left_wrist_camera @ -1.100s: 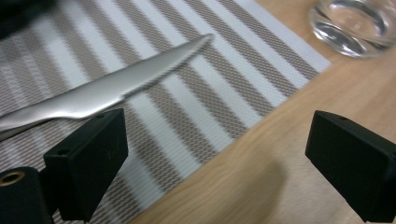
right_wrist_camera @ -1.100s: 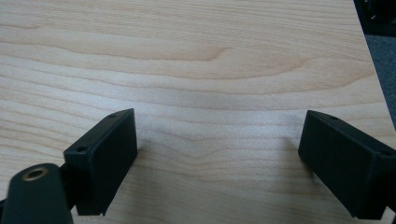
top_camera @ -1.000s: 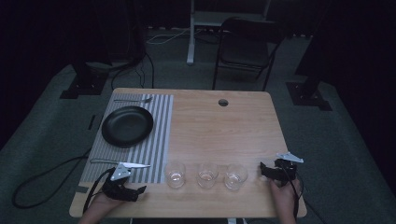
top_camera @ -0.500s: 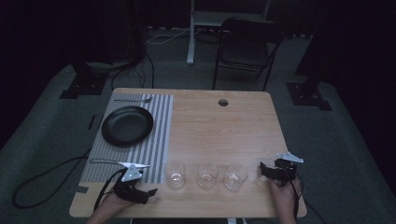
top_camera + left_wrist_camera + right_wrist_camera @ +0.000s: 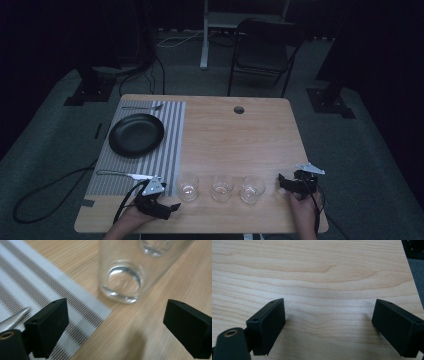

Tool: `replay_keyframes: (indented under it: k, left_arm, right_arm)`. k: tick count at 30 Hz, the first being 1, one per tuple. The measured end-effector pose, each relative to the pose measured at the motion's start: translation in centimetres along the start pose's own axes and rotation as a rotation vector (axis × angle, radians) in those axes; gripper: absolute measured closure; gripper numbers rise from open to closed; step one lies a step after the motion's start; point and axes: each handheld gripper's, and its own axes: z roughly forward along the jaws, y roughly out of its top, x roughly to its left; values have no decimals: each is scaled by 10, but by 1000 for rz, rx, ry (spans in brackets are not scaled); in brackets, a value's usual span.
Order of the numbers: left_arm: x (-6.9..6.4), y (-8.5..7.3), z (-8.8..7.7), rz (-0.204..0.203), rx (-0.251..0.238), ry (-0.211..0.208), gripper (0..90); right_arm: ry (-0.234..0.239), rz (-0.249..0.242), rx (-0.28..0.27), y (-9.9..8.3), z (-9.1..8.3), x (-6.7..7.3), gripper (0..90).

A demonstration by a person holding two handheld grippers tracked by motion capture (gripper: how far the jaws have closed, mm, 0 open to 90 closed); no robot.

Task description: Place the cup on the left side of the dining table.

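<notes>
The table [image 5: 235,140] is lying pale and wood-grained under the high view, with a round hole near its far edge. No brand, label or writing is showing anywhere that can be read. A striped mat [image 5: 150,150] is covering the table's left part, and a black plate [image 5: 136,134] is sitting on it. A fork [image 5: 142,107] is lying on the mat beyond the plate, and a knife [image 5: 122,174] is lying on the mat's near part, its blade pointing toward the glasses.

Three glasses are standing upright in a row near the front edge. The left glass [image 5: 188,186] is standing just off the mat's corner, the middle glass [image 5: 221,188] and the right glass [image 5: 252,189] beside it, each apart from the next.

The left gripper [image 5: 172,206] is resting at the front edge, just short of the left glass; its jaws have just been closing a little, yet they are standing released, nothing between them. The left gripper view is showing the glass [image 5: 122,277] close ahead of the jaws, clear with a thick base, plus the mat's stripes [image 5: 50,295] and the knife tip [image 5: 12,318], detail the high view is blurring.

The right gripper [image 5: 282,182] is sitting near the right glass, apart from it, jaws released. The right gripper view is showing bare wood [image 5: 324,277] between its wide jaws.
</notes>
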Motion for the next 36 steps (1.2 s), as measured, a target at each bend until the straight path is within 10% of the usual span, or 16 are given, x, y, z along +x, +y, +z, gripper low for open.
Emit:
replay_keyframes:
  k: [36]
  left_arm:
    - [-18,26,29,6,-215,51,77]
  right_arm:
    - [0,0,0,0,0,0,112]
